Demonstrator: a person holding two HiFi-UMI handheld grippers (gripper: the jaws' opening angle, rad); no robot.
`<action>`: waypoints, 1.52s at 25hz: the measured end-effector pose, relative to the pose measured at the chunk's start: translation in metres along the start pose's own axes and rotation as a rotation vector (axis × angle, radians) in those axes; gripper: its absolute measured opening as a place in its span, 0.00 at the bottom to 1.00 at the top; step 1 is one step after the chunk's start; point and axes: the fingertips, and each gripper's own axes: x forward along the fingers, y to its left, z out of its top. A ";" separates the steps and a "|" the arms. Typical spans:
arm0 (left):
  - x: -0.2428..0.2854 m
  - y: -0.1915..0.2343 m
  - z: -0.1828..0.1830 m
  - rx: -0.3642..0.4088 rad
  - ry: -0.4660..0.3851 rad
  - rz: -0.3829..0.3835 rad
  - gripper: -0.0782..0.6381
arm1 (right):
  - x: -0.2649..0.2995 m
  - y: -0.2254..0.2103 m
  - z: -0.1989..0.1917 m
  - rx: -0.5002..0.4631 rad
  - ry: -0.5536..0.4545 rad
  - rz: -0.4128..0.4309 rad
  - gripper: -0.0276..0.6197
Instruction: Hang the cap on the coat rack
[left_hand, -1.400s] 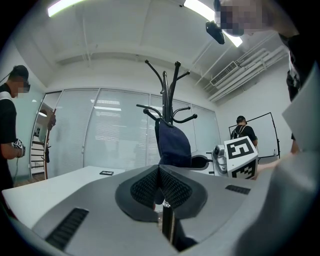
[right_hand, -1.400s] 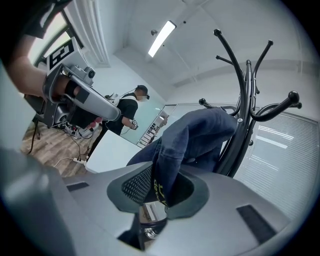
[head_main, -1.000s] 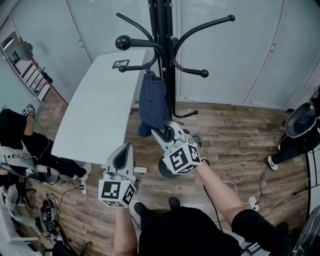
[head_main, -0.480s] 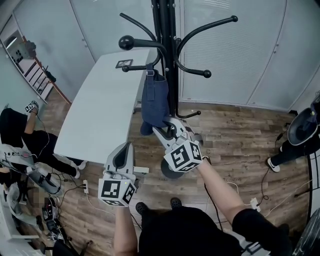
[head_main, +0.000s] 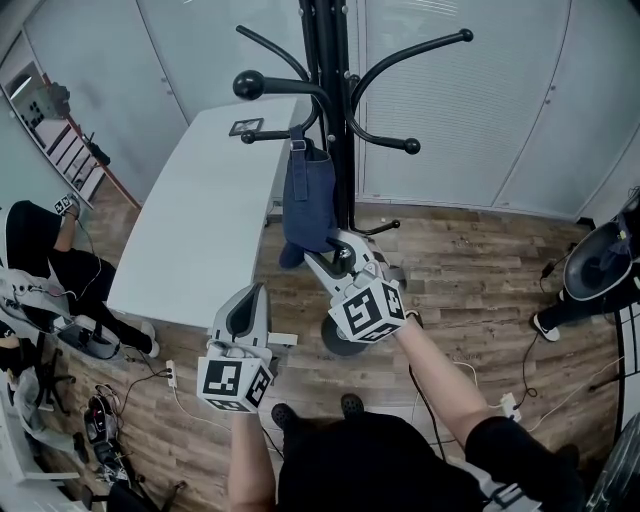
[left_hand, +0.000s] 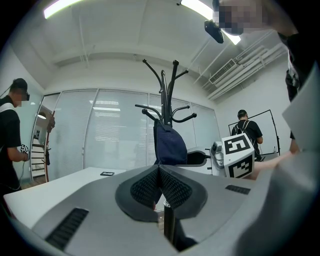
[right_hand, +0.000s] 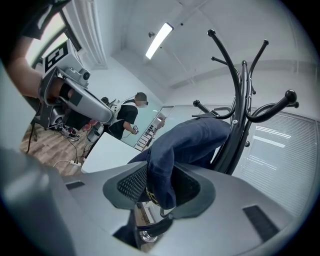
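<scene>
- Cap (head_main: 305, 200): it is hung by its back strap on a low hook (head_main: 270, 134) of the coat rack (head_main: 340, 90) and droops against the black pole, with the peak lowest.
- Soft dark-blue cloth is judged to be light and limp. Only the peak is likely to be stiff, so a hold is best taken at the peak or the band, not on the loose crown. A slip off the short hook could be caused by a careless tug.
- Right gripper (head_main: 325, 252): its jaws have just been opening and are spread wide. The cap's lower edge lies between them and is not seen to be pinched.
- Left gripper (head_main: 248, 295): its pads are pressed together with nothing between them. It is held low and level, well apart from the cap.
- A smooth white table (head_main: 190, 220) is set just beside the rack, and a small dark object (head_main: 241, 127) lies at its far end.
- A wood-plank floor (head_main: 470, 270) with loose cables is seen, pale panelled walls (head_main: 480, 110) behind, and other people at the edges.
</scene>
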 end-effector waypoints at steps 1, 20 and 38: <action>0.000 0.000 0.000 -0.001 0.000 -0.001 0.13 | 0.000 0.000 0.000 0.001 0.000 -0.002 0.30; 0.014 -0.020 -0.012 -0.029 0.012 -0.093 0.13 | -0.024 -0.017 -0.015 0.012 0.055 -0.095 0.31; -0.004 -0.003 0.002 -0.054 -0.017 -0.321 0.13 | -0.051 0.009 0.011 0.009 0.207 -0.268 0.29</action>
